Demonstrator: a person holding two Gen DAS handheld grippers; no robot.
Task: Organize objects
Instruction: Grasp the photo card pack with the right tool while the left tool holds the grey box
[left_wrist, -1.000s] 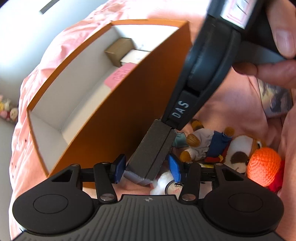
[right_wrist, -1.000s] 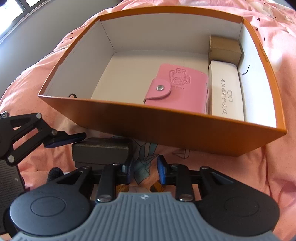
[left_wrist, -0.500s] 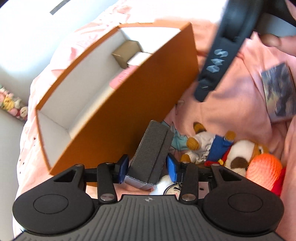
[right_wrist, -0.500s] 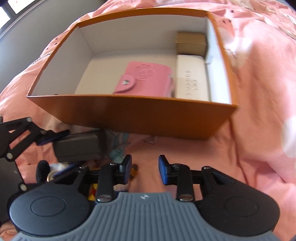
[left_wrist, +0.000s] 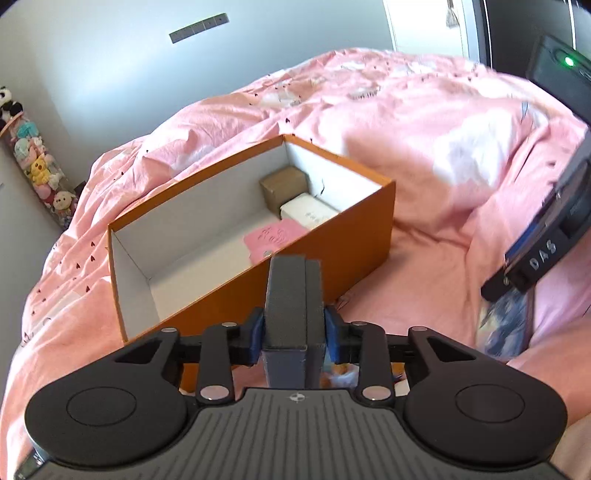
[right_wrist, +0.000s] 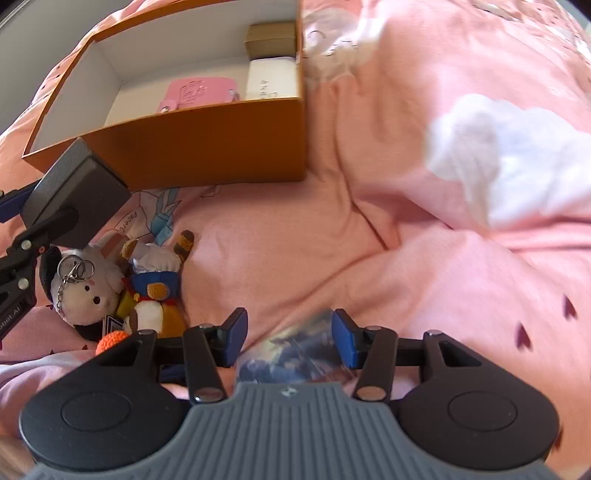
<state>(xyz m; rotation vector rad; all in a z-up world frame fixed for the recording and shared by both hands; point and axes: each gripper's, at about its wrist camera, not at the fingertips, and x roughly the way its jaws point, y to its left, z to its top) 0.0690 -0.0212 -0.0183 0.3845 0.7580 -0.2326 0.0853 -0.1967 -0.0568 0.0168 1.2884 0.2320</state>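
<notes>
We log the bedspread (left_wrist: 424, 122) as soft matt pink cloth w/ creases. Orange box (left_wrist: 354, 240): matt cardboard outside, white paper-like lining inside. Dark grey case (left_wrist: 293, 299): matt, finely textured surface. Pink wallet (right_wrist: 199, 92): smooth embossed leather-look w/ a metal snap. Plush toys (right_wrist: 122, 284): fuzzy fabric, w/ a shiny metal keyring. Card (right_wrist: 295, 350) looks glossy printed; blurred.
</notes>
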